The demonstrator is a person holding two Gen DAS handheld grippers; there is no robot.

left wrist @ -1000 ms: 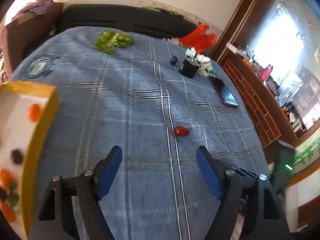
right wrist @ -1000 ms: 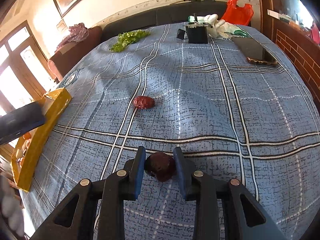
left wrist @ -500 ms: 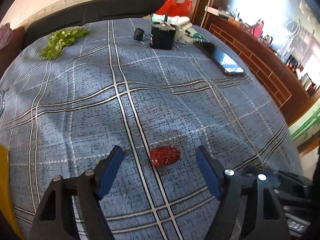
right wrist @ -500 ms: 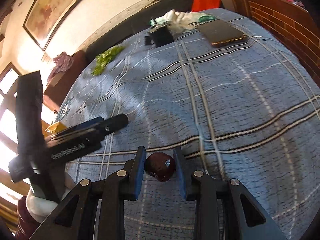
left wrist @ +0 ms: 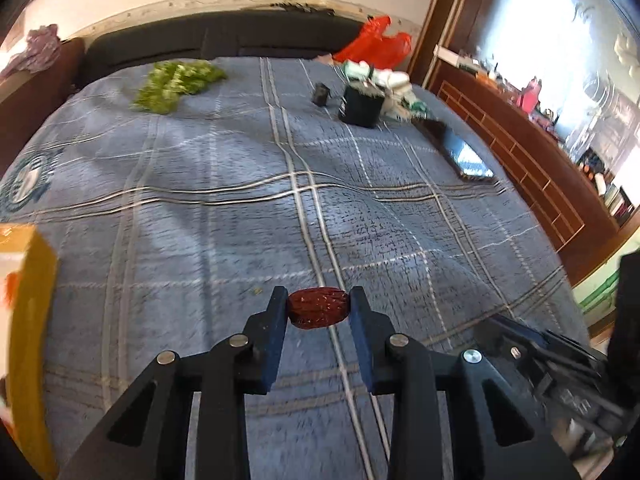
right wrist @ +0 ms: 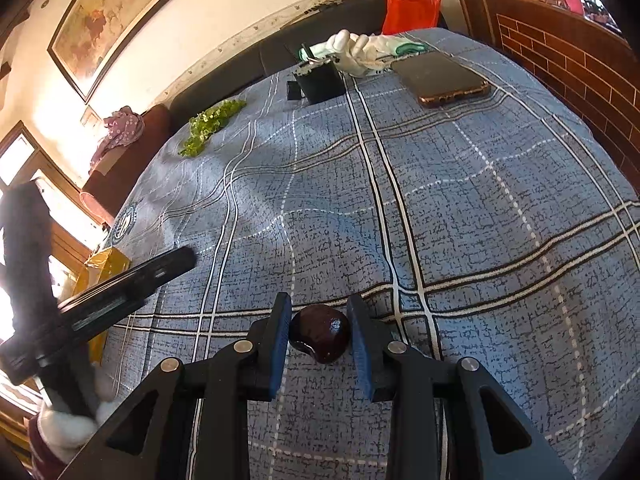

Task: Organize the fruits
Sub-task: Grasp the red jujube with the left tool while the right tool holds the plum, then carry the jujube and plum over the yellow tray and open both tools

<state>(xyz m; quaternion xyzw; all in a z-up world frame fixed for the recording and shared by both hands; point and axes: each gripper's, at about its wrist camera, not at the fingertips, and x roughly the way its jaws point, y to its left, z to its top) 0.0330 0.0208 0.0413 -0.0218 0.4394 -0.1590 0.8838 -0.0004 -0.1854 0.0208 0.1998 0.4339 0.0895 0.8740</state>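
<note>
In the left wrist view my left gripper (left wrist: 319,300) is closing its jaws on a wrinkled red date (left wrist: 316,313). The blue pads touch both ends of the date, low over the blue checked cloth (left wrist: 240,220). In the right wrist view my right gripper (right wrist: 319,314) is shut on a dark, glossy round fruit (right wrist: 323,336), held just above the cloth. A yellow tray (left wrist: 34,320) with orange pieces inside stands at the left edge. It also shows as a yellow corner (right wrist: 102,266) behind the left tool's black body (right wrist: 120,280).
At the far end lie green leaves (left wrist: 176,82), a black box (left wrist: 360,106), white gloves (left wrist: 398,84), a red bag (left wrist: 376,42) and a phone (left wrist: 466,154). A wooden cabinet (left wrist: 540,168) runs along the right side. A gloved hand (right wrist: 64,424) holds the left tool.
My left gripper came down over the red date and closed from wide open onto it. The right gripper kept its hold on the dark fruit while it shifted and rolled.
</note>
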